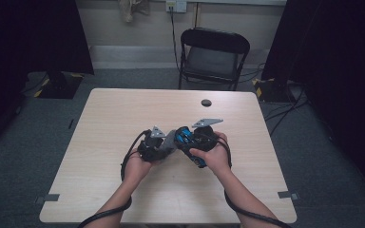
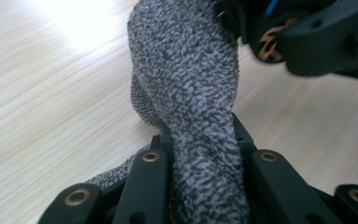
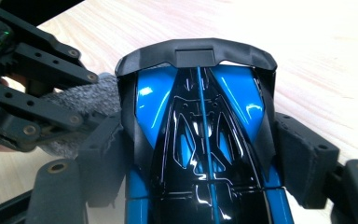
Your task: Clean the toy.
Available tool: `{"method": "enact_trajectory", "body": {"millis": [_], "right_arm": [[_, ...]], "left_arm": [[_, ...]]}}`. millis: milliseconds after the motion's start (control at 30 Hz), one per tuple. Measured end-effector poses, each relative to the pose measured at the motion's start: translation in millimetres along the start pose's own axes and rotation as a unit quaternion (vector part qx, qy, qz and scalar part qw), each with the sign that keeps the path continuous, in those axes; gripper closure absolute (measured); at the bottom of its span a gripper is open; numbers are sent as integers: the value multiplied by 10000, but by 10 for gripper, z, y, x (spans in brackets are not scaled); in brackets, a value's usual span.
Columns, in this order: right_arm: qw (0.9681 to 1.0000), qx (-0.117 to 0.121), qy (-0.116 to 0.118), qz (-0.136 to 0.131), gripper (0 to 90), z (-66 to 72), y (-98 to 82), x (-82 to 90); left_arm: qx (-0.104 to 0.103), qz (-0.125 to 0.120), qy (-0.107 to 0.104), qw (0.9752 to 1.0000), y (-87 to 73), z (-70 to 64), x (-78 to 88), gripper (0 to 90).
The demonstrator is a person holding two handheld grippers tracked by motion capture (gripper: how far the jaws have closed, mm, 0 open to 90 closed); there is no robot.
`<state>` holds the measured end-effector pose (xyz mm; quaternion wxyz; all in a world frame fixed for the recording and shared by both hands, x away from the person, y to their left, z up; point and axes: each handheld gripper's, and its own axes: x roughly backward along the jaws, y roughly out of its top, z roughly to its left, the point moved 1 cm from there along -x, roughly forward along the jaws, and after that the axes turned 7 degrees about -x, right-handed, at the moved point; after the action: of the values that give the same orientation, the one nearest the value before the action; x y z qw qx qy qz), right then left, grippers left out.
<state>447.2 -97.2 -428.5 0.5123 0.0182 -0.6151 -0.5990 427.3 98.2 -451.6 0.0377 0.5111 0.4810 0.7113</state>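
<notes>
My left gripper (image 1: 154, 145) is shut on a grey terry cloth (image 2: 186, 93), which rises from between its jaws (image 2: 200, 140) toward the other gripper. The right gripper (image 1: 197, 140) holds a glossy blue and black toy car (image 3: 200, 130), its pads pressing the car's sides (image 3: 204, 156). In the high view both hands are close together above the middle of the table, with the cloth (image 1: 170, 138) bridging to the car (image 1: 186, 137). The cloth (image 3: 81, 100) lies against the car's left side in the right gripper view, beside the left gripper (image 3: 28, 93).
The light wooden table (image 1: 123, 109) has a small dark round grommet (image 1: 206, 102) near its far edge. A black folding chair (image 1: 214, 52) stands behind the table. Cables trail from both grippers off the near edge.
</notes>
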Motion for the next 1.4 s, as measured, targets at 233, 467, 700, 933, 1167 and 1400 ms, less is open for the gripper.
{"method": "enact_trajectory", "body": {"millis": [233,467,700,933,1167,1400], "right_arm": [[10000,23,-42,47,260,24,-15,-45],[10000,48,-80,19,260,42,41,-57],[9999,76,-72,60,260,63,35,-78],[10000,28,-58,15,260,57,63,-78],[10000,51,-76,7,260,63,92,-73],[9999,14,-100,-18,260,56,120,-67]], "left_arm": [[-85,-16,-128,9999,1,-104,-50,752],[-189,-11,-247,9995,37,-218,-37,752],[-190,-21,-271,9995,19,-251,-41,752],[-294,-42,-378,9988,22,-306,-34,752],[-311,-78,-508,9982,46,-383,-60,752],[-319,-158,-610,9975,55,-460,-84,752]]}}
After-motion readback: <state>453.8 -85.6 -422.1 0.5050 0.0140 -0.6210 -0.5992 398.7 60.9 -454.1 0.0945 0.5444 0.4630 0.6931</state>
